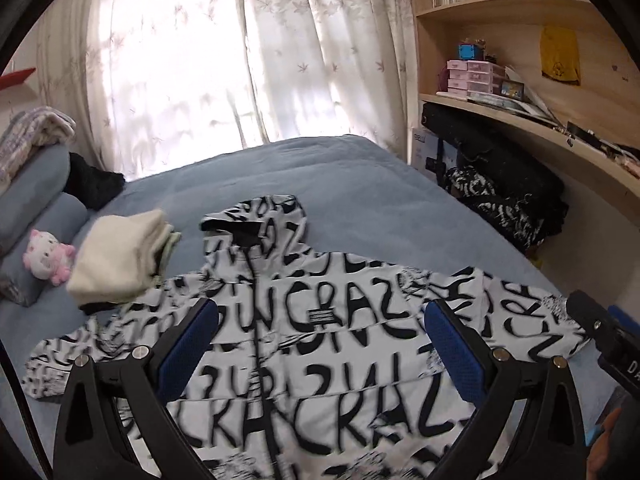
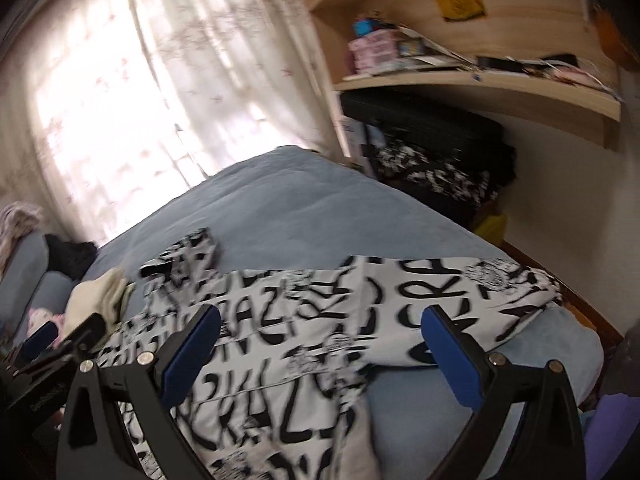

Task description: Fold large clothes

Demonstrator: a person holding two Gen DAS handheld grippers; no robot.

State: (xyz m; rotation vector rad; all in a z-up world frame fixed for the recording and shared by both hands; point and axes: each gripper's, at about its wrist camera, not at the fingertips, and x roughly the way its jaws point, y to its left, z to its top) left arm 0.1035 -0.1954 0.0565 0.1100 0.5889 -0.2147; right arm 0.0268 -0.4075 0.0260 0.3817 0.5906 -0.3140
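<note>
A white hooded jacket with black lettering [image 1: 320, 344] lies spread front up on the blue bed [image 1: 340, 184], hood towards the window, sleeves out to both sides. My left gripper [image 1: 320, 320] is open and empty above the jacket's chest. My right gripper [image 2: 320, 328] is open and empty above the jacket's right side [image 2: 304, 336], near its right sleeve [image 2: 460, 296]. The right gripper's body shows at the right edge of the left wrist view [image 1: 604, 332]; the left gripper shows at the left of the right wrist view [image 2: 60, 344].
A pile of folded cream clothes [image 1: 120, 256] lies left of the jacket, beside a pink plush toy [image 1: 46, 258] and blue pillows [image 1: 32, 184]. A wooden desk with shelves [image 1: 532, 120] stands right of the bed, with dark bags [image 1: 504, 188] under it. Curtains [image 1: 240, 60] hang behind.
</note>
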